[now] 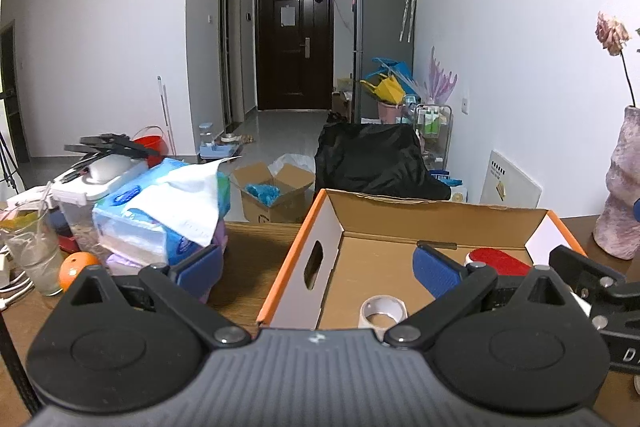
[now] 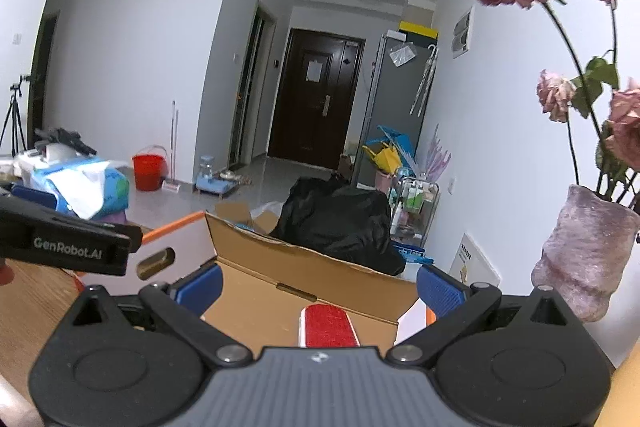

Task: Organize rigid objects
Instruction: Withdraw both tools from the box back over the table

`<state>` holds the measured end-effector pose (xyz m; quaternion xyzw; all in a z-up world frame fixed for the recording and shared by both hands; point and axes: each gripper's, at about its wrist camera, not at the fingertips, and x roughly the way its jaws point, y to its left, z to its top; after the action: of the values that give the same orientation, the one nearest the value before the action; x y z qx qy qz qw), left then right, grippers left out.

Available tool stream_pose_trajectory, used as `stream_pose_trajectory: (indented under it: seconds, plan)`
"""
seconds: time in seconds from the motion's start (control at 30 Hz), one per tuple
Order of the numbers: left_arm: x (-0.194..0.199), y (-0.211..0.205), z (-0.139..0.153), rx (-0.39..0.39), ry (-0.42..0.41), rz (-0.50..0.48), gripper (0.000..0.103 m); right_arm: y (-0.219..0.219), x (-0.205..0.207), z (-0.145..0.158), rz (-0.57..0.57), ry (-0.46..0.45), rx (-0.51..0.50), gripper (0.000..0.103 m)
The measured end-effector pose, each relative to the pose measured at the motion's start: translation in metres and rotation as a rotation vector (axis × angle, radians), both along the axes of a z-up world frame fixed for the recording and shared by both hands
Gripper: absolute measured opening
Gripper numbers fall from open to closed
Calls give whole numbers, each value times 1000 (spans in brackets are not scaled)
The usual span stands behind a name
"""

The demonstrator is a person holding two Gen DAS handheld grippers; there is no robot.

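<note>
Currently both grippers — left gripper (image 1: 318,267), right gripper (image 2: 318,289) — were held spread and empty above the cardboard box (image 1: 400,223); the vase (image 2: 580,255), just right, could be knocked.

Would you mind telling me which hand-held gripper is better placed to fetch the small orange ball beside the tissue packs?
Left. The left hand-held gripper is open, and the small orange ball lies just beyond its left finger; the right hand-held gripper faces the orange-edged cardboard box.
</note>
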<state>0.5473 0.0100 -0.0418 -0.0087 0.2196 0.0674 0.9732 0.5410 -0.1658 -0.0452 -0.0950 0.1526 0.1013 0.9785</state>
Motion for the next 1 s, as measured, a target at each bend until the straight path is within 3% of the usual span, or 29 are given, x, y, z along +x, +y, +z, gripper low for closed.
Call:
stream_pose_trajectory:
  seconds: [0.6,1.0]
  plan:
    - [-88,18,11,-19,-34,11,103,-4,-75,12,8,-29,109,103]
    - [-155,51,15,-50,-30,46,103,16,-139,12,52,-25,118,103]
